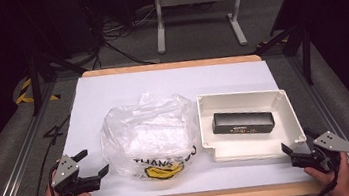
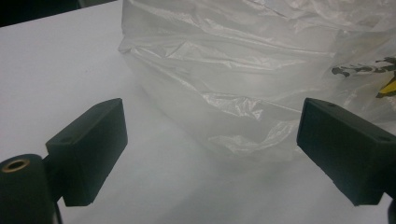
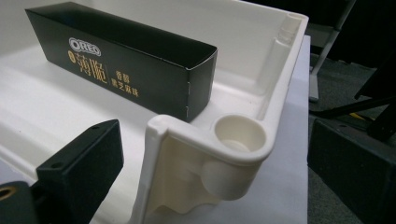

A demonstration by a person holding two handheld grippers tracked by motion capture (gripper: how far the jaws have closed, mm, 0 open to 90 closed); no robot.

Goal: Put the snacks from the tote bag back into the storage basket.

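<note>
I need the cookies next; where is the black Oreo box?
In the high view, the black Oreo box lies inside the white tray at table right, beside the plastic bag.

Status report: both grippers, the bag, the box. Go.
Left gripper open, empty, beside plastic bag. Right gripper open, jaws either side of white tray near corner. Black Oreo box lying in tray. Nothing in the way.
</note>
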